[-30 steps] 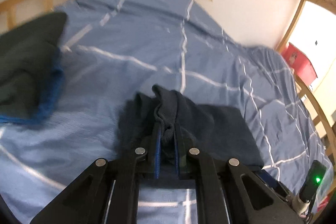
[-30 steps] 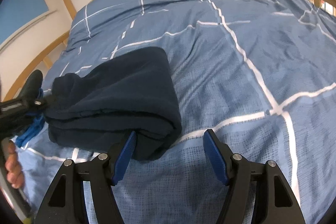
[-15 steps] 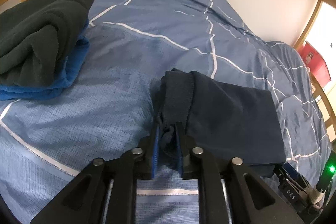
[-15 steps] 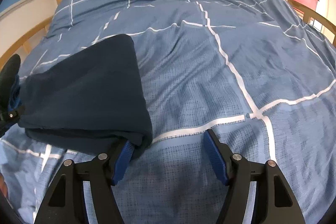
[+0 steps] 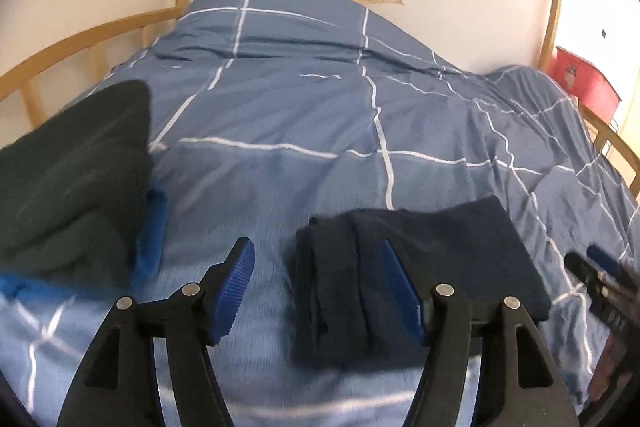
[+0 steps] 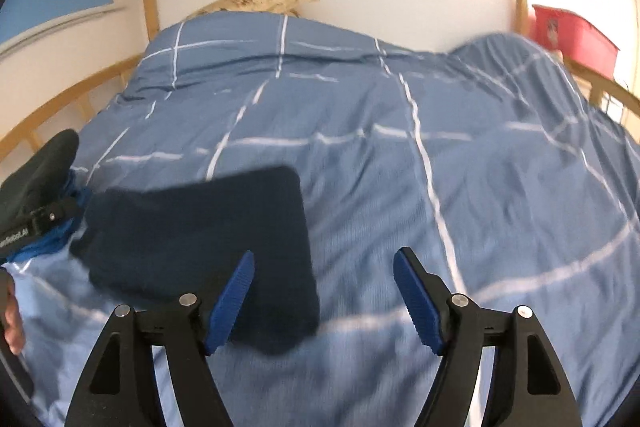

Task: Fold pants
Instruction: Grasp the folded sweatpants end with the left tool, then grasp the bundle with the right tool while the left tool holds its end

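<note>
- Two grippers, both over the duvet [image 5: 280, 115].
- Left gripper [image 5: 320, 291]: jaws opening, wide, pads off the pants [image 5: 420, 267]; folded edge sits between them, lower centre.
- Right gripper [image 6: 324, 299]: jaws opening, wide, holding nothing; pants [image 6: 200, 227] lower left, flat.

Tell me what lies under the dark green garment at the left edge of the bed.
A bright blue fabric pokes out beneath the dark green garment, along its right and lower edges. Both rest on the checked duvet. How far the blue piece reaches underneath is covered.
</note>
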A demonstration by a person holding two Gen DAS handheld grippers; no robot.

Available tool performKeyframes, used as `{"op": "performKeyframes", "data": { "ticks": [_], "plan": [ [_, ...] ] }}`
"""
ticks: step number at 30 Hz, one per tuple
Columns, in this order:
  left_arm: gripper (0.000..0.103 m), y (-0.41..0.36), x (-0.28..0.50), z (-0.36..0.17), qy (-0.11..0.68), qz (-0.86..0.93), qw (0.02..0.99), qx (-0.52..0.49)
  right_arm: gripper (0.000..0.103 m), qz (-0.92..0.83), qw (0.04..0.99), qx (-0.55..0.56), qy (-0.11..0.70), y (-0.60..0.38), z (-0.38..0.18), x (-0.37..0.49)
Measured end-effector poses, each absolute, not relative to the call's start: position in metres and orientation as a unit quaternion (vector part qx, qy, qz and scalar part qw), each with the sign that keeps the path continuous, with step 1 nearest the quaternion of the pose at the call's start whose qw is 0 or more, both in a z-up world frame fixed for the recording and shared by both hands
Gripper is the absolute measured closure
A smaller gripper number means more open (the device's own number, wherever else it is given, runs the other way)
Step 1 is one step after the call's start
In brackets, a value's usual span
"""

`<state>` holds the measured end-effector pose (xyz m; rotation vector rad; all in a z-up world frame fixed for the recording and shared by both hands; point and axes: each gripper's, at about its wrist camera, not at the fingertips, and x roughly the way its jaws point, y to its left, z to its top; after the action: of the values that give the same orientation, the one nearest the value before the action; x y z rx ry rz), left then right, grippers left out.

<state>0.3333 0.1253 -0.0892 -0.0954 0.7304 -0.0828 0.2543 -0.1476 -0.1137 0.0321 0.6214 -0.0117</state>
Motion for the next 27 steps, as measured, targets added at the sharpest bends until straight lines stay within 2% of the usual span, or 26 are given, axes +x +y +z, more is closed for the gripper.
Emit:
{"op": "performKeyframes", "data": {
  "ticks": [4, 7, 8, 9, 11, 13, 16, 18, 22, 24, 27],
  "plan": [
    [0.041, 0.129, 0.363, -0.106, 0.391, -0.066, 0.915, -0.072, 0.030, 0.002, 0.951, 0.008, 0.310, -0.145, -0.117, 0.292],
    [0.047, 0.133, 0.372, -0.116, 0.401, -0.074, 0.908, -0.094, 0.030, 0.004, 0.946, 0.020, 0.323, -0.144, -0.125, 0.313],
    [0.056, 0.132, 0.374, -0.118, 0.403, -0.080, 0.906, -0.103, 0.030, 0.004, 0.945, 0.027, 0.327, -0.145, -0.127, 0.316],
    [0.073, 0.131, 0.376, -0.121, 0.407, -0.087, 0.903, -0.108, 0.030, 0.009, 0.943, 0.036, 0.331, -0.145, -0.129, 0.321],
    [0.077, 0.132, 0.376, -0.125, 0.417, -0.080, 0.898, -0.116, 0.030, 0.011, 0.942, 0.044, 0.333, -0.146, -0.133, 0.324],
    [0.077, 0.132, 0.372, -0.126, 0.417, -0.060, 0.900, -0.108, 0.030, 0.006, 0.941, 0.045, 0.335, -0.147, -0.137, 0.325],
    [0.069, 0.130, 0.367, -0.127, 0.413, -0.045, 0.906, -0.083, 0.030, -0.009, 0.940, 0.033, 0.340, -0.148, -0.142, 0.323],
    [0.056, 0.129, 0.364, -0.127, 0.408, -0.033, 0.910, -0.064, 0.030, -0.014, 0.939, 0.024, 0.343, -0.149, -0.146, 0.320],
    [0.050, 0.126, 0.355, -0.121, 0.396, -0.029, 0.917, -0.037, 0.030, -0.019, 0.940, 0.018, 0.341, -0.153, -0.146, 0.316],
    [0.034, 0.124, 0.345, -0.112, 0.378, -0.020, 0.925, -0.029, 0.030, -0.008, 0.942, 0.027, 0.335, -0.156, -0.143, 0.314],
    [0.027, 0.124, 0.330, -0.102, 0.349, -0.030, 0.936, -0.029, 0.030, 0.013, 0.949, 0.045, 0.312, -0.158, -0.136, 0.308]
  ]
}}
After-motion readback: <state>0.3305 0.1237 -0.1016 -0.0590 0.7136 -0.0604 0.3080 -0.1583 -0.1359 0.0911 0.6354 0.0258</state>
